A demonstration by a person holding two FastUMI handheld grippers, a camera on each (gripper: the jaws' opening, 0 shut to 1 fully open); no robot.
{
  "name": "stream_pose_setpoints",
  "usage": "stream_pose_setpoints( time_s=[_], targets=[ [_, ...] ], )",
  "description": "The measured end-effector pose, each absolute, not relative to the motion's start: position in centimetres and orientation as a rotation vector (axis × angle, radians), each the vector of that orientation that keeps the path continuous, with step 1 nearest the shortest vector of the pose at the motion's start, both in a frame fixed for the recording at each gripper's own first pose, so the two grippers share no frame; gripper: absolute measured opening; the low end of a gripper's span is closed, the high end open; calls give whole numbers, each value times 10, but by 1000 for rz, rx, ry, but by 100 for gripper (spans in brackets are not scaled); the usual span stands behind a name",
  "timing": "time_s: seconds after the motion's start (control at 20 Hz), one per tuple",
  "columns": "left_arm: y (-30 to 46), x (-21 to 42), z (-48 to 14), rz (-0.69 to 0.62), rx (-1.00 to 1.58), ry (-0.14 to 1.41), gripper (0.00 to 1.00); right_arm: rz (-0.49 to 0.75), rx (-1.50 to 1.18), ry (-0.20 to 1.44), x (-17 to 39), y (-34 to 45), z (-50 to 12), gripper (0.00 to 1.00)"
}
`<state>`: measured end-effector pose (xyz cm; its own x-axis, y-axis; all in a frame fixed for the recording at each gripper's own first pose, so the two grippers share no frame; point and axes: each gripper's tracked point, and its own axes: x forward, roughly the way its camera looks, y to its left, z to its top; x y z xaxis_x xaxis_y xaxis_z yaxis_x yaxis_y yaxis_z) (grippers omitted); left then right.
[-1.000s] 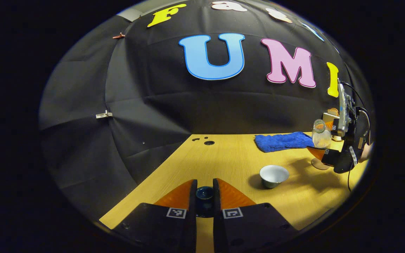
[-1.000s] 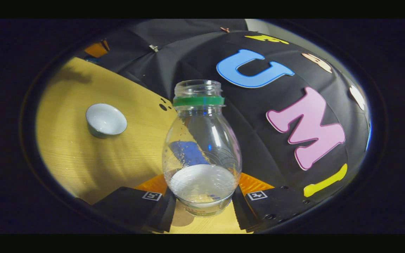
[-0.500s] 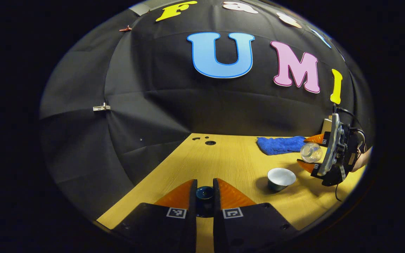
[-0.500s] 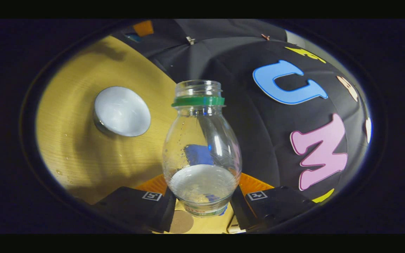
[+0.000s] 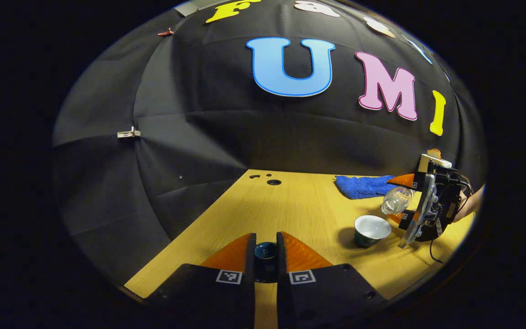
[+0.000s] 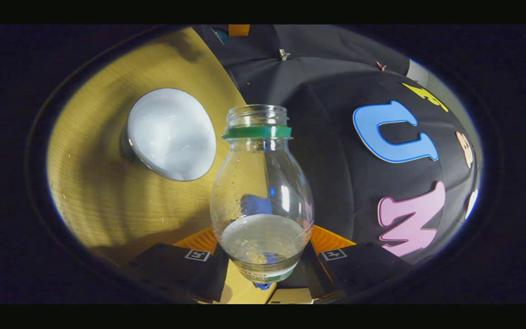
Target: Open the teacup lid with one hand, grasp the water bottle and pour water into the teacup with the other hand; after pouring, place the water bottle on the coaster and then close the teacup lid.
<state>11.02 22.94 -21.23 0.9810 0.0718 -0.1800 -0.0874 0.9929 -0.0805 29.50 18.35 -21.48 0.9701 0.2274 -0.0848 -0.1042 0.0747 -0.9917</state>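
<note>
Since a second ago my right gripper (image 6: 263, 262) has tipped the clear plastic water bottle with the green neck ring (image 6: 262, 196) over toward the cup, and the cup now looms much bigger in the right gripper view; my left gripper has barely shifted. Nearest in the left gripper view, my left gripper (image 5: 266, 256) is clamped on the small dark round teacup lid (image 5: 265, 251), both fingers pressing its sides, held off to the side above the yellow wooden table (image 5: 299, 205). Right gripper fingers squeeze the bottle's lower body, a shallow pool of water sitting at its base end. Farther out, the pale white-lined teacup (image 5: 371, 230) stands open and upright on the table, with the tilted bottle's mouth just above and beside its rim, not touching as far as I can tell. No stream visible yet. Beyond it, a crumpled blue cloth (image 5: 364, 186) lies near the wall. Step in hand, I judge: start of the pour, lid already off. Next calls for more tilt with the mouth centred over the bowl, slowly, since the cup is small and splashes easily. Coaster placement and lid closing are not yet done.
</note>
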Motion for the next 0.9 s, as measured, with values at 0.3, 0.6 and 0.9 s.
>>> stream_pose_setpoints(
  time_s=[0.3,0.6,0.9],
  targets=[
    [235,109,-219,80,-90,194,23,238,-1599,-174,303,187,-210,72],
    [234,108,-221,72,-90,201,23,249,-1666,-217,307,194,-215,72],
    [232,109,-221,58,-77,197,23,244,-1728,-264,308,197,-212,72]
  ],
)
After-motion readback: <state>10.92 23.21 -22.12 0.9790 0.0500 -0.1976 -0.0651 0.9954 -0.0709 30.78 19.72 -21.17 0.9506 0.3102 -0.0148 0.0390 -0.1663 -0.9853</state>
